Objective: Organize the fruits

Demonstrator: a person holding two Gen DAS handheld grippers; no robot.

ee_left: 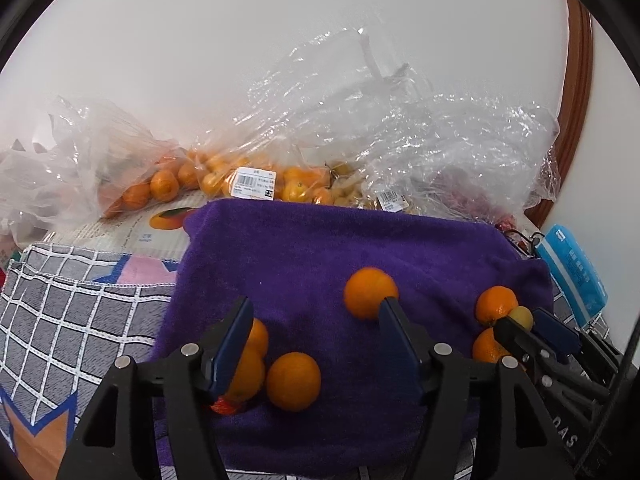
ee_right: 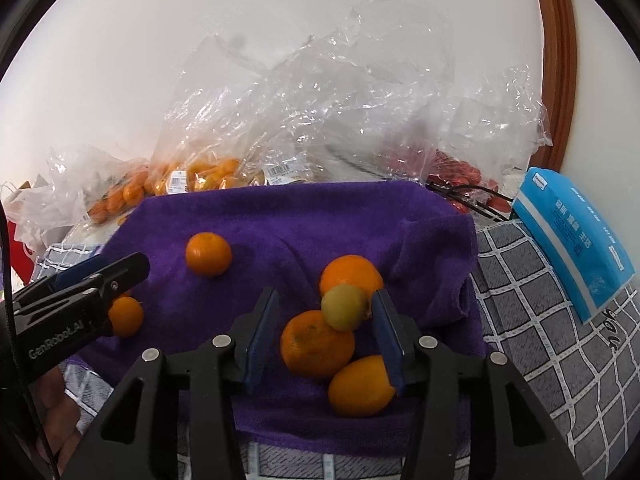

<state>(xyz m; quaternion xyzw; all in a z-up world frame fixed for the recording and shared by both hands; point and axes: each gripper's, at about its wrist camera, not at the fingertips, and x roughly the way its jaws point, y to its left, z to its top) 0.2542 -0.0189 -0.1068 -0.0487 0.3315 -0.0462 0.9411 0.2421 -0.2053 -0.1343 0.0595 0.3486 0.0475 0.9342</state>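
Right wrist view: right gripper [ee_right: 325, 320] jaws spread, yellow-green fruit [ee_right: 344, 307] loose between them atop oranges [ee_right: 318, 344] on purple towel [ee_right: 280, 216], grouping fruit. Left gripper [ee_left: 316, 336] jaws spread, nothing gripped.

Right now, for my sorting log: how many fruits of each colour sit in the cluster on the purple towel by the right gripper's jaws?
Orange fruits: 3
Yellow-green fruit: 1
Total: 4
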